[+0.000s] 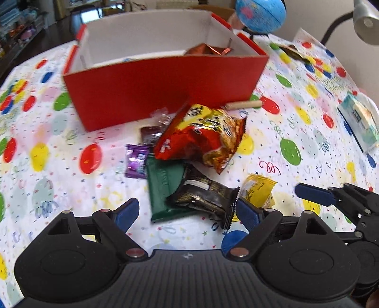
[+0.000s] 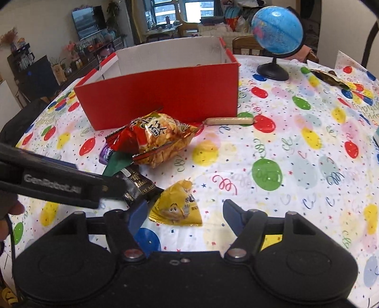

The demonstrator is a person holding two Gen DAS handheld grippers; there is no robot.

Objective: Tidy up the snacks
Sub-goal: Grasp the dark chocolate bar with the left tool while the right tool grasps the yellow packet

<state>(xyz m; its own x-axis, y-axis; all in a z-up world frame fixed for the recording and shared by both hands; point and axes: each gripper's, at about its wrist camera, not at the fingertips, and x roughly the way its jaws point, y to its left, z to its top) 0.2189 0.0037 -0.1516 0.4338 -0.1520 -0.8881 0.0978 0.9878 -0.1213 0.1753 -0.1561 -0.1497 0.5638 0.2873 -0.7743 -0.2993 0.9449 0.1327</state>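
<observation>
Snacks (image 1: 201,132) (a loose heap) lie before both tongs, left (image 1: 187,213) and right (image 2: 184,215), gaping empty.

Green flat foil packet (image 1: 163,187): upper end under red-orange crinkled snack bag (image 1: 201,135), lower right under black-and-gold wrapper (image 1: 203,196). Small clear-and-dark wrapped sweets (image 1: 154,129) behind bag: blurred, kind unclear. Red cardboard box (image 2: 165,92): contents hidden by front wall in right wrist view. Pale blue carton (image 1: 360,120) at right: print unreadable. Blue globe (image 1: 260,14): top cut by frame edge.
</observation>
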